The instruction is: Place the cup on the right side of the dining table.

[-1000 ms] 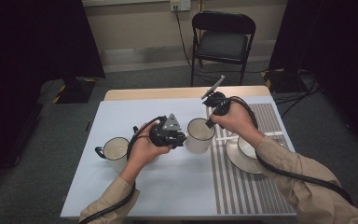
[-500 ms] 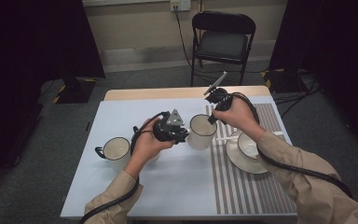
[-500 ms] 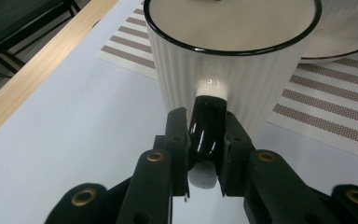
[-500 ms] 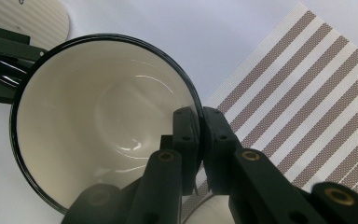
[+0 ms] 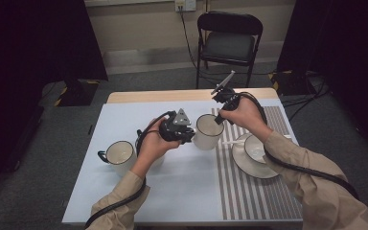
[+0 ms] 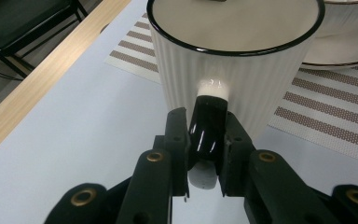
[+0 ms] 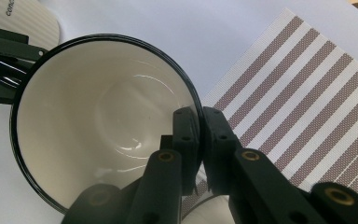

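Surface: pale blue table top [image 5: 182, 191], with brown-striped woven placemat [image 5: 254, 196] right of centre mug
Mugs: two white ribbed black-rimmed ceramic mugs; centre mug [image 5: 208, 131] at placemat's left edge, spare mug [image 5: 120, 155] far left of it
Saucer: one white plate [image 5: 249, 165] with cup, right of centre mug
Left claw [image 6: 205, 154]: clamped on centre mug's black handle [image 6: 208, 128]
Right claw [image 7: 199, 140]: clamped on its rim
Progress: grip secured, mug apparently still resting; lift or placing left
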Motion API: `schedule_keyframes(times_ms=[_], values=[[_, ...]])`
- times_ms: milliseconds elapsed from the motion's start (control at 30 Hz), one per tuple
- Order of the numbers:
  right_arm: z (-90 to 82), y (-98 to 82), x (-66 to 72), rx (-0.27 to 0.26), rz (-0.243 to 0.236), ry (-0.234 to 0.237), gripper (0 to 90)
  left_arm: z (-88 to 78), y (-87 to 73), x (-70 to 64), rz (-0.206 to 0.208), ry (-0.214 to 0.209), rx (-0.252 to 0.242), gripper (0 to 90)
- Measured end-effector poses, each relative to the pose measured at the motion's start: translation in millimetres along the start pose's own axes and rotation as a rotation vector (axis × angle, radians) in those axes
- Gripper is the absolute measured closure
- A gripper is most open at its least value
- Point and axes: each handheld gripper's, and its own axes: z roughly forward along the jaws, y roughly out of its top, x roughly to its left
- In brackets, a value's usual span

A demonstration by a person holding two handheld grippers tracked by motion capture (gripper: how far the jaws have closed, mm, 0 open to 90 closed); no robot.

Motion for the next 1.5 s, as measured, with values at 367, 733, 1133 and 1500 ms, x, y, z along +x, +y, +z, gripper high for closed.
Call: schedule_keyframes(times_ms=[367,733,1133,1500], values=[[1.3,4.2,-8.7,-0.007,0.012,-0.008,85.0,6.5,5.3,6.2,0.004,0.015,0.002,76.8],[3.7,4.5,-16.4,0.005,0.022,-0.008,85.0,14.2,8.8,9.1,0.010,0.009,0.010,76.8],[3.2,4.4,-23.0,0.001,0.024,-0.029,84.9,21.5,14.7,10.5,0.007,0.021,0.017,76.7],[1.9,3.7,-29.5,-0.004,0.033,-0.041,84.9,27.5,20.9,11.2,0.012,0.032,0.018,76.5]])
